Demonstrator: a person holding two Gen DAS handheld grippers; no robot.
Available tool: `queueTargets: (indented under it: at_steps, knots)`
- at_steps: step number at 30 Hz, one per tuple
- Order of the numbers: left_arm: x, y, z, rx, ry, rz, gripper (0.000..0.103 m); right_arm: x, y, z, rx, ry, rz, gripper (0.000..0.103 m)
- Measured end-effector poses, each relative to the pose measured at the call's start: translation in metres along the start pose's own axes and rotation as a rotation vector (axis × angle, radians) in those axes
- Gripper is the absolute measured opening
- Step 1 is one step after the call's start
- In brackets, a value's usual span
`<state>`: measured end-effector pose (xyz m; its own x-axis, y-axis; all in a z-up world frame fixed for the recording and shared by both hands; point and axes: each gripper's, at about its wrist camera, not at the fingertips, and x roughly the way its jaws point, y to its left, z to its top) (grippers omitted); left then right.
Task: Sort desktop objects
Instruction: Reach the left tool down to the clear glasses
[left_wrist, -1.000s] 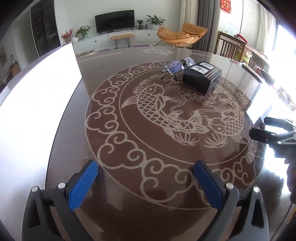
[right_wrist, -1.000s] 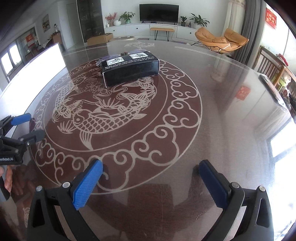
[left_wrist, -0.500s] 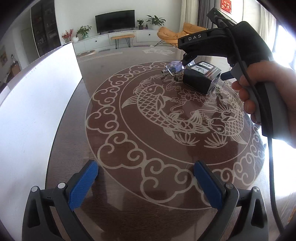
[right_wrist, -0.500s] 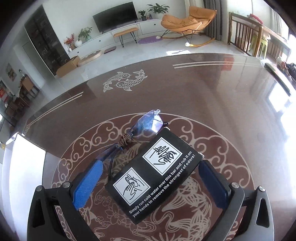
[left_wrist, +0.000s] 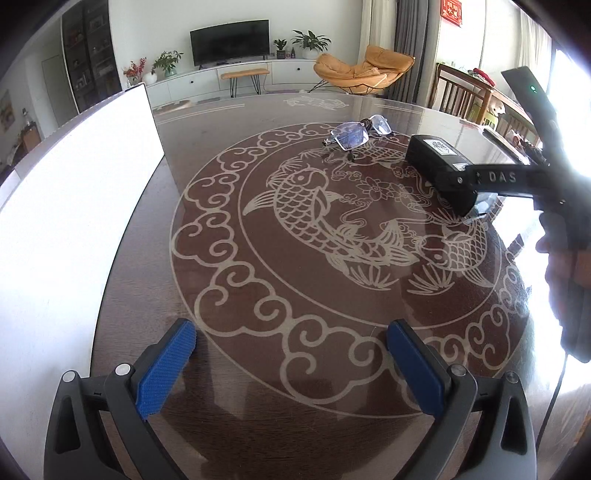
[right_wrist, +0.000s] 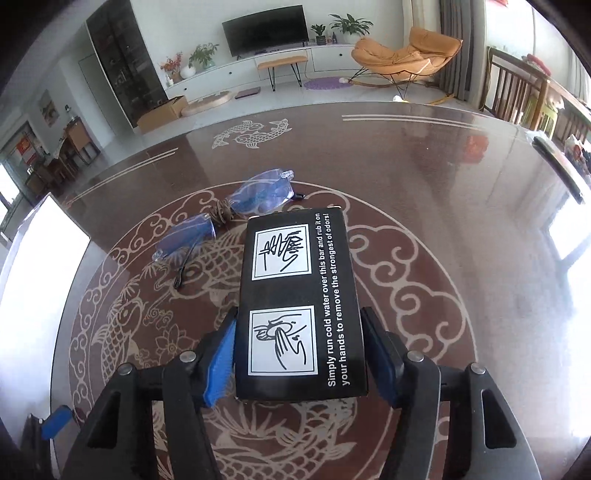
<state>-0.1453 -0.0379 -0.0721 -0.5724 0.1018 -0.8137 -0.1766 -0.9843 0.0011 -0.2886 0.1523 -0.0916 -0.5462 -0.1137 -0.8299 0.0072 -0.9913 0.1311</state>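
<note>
So far the sorting has barely begun: the right gripper (right_wrist: 299, 354) has just been closing, and its blue fingers (right_wrist: 221, 363) now stand clamped on the two long sides of the black box (right_wrist: 301, 306), a soap-bar carton printed with two hand-washing pictograms, at the lower centre of the right wrist view. Whether the box is lifted clear of the surface (right_wrist: 424, 192) or rests on it, I cannot tell. The folded eyeglasses (right_wrist: 236, 218) lie untouched just up and to the left of the box, near but apart from it. In the left wrist view the left gripper (left_wrist: 291, 369) hovers over bare patterned surface at the bottom of the frame, its fingers wide apart with nothing between them, well apart from both objects; the person's hand (left_wrist: 565, 273) on the right tool shows at the right edge. A white board (left_wrist: 74, 221) stands along the left side. Judging by this, the box is only now being taken, no destination is evident, and the eyeglasses remain to be dealt with.
</note>
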Motion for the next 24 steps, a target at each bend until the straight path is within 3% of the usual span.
queueTargets:
  at_steps: [5,10,12,14,16,19,24]
  knots:
    - [0.0,0.0,0.0,0.0,0.0,0.0,0.103,-0.043,-0.018,-0.075,-0.212,-0.048,-0.062,0.062]
    - [0.0,0.0,0.0,0.0,0.0,0.0,0.103,-0.083,-0.058,-0.138,-0.163,-0.089,-0.086,0.063]
    - [0.0,0.0,0.0,0.0,0.0,0.0,0.103,-0.091,-0.07,-0.146,-0.141,-0.086,-0.095,0.069]
    - [0.0,0.0,0.0,0.0,0.0,0.0,0.103,-0.09,-0.078,-0.145,-0.121,-0.069,-0.092,0.087]
    - [0.0,0.0,0.0,-0.005,0.0,0.0,0.103,-0.091,-0.08,-0.144,-0.11,-0.068,-0.076,0.088]
    - [0.005,-0.005,0.01,0.013,0.012,-0.009,0.103,-0.087,-0.077,-0.145,-0.129,-0.046,-0.087,0.102]
    - [0.036,-0.027,0.056,0.134,0.053,-0.088,0.103,-0.083,-0.075,-0.144,-0.124,-0.04,-0.083,0.103]
